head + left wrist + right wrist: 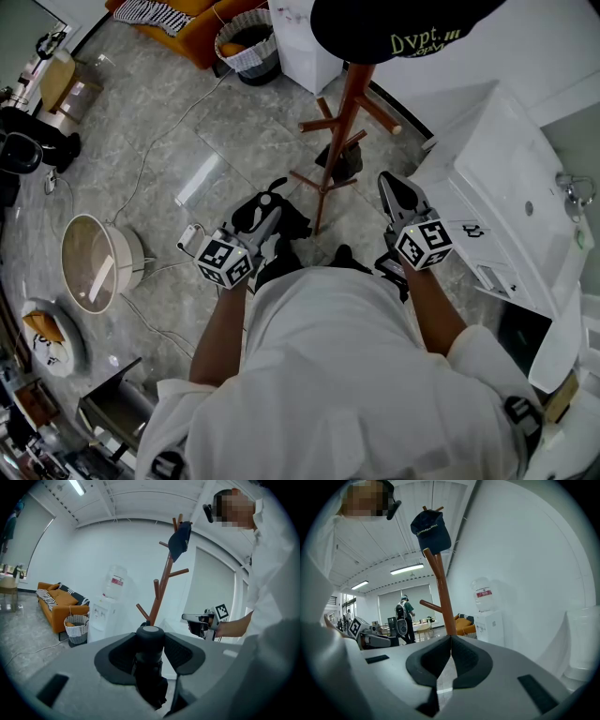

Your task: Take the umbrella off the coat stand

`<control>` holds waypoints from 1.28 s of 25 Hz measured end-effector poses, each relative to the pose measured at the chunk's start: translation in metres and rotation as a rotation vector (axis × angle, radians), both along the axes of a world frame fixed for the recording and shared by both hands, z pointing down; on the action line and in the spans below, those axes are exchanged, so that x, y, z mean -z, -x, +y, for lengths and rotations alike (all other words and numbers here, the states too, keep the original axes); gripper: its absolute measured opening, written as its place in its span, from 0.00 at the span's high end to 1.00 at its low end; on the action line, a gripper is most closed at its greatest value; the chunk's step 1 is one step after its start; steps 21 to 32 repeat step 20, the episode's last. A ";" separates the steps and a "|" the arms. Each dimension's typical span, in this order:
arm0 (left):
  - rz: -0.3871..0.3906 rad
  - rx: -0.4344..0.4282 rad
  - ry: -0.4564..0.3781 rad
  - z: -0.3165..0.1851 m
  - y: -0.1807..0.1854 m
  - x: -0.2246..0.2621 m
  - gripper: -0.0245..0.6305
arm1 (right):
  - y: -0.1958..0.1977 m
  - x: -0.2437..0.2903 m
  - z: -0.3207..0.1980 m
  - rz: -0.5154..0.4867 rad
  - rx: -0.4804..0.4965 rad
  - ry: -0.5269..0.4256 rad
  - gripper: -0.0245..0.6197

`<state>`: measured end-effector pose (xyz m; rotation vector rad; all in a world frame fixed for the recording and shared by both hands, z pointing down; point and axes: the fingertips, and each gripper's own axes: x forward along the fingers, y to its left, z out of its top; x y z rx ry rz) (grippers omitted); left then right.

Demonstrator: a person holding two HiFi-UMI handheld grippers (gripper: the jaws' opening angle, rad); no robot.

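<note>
**Both grippers held forward, left one loaded**

My left grey two-jaw gripper (150, 641) is clamped on the black folded umbrella (151, 686), with its dark pads (119, 656) pressing in from both sides. My right grey two-jaw gripper (451, 641) holds nothing, and its pads (436, 658) meet at the tips. My bare left forearm (217, 328) and right forearm (439, 314) reach forward side by side. Both grippers point slightly downward.

Bright, even white light fills the room. Ceiling strip lights (407, 569) glow left of the coat stand (443, 602) in the right gripper view, another strip light (77, 487) high to its left in the left gripper view. Both gripper views bow strongly and blacken at the corners. The floor (169, 122) left of the stand shows pale glare; shadows are soft.
</note>
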<state>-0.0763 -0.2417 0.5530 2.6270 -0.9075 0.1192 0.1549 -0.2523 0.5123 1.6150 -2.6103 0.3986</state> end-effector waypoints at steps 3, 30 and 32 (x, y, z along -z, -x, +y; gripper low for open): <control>0.006 -0.004 0.006 -0.001 -0.002 0.000 0.67 | -0.002 -0.001 -0.001 -0.003 -0.005 0.002 0.94; 0.095 -0.003 -0.053 -0.016 -0.005 0.054 0.67 | -0.015 -0.003 -0.004 -0.007 -0.039 0.006 0.94; 0.095 -0.003 -0.053 -0.016 -0.005 0.054 0.67 | -0.015 -0.003 -0.004 -0.007 -0.039 0.006 0.94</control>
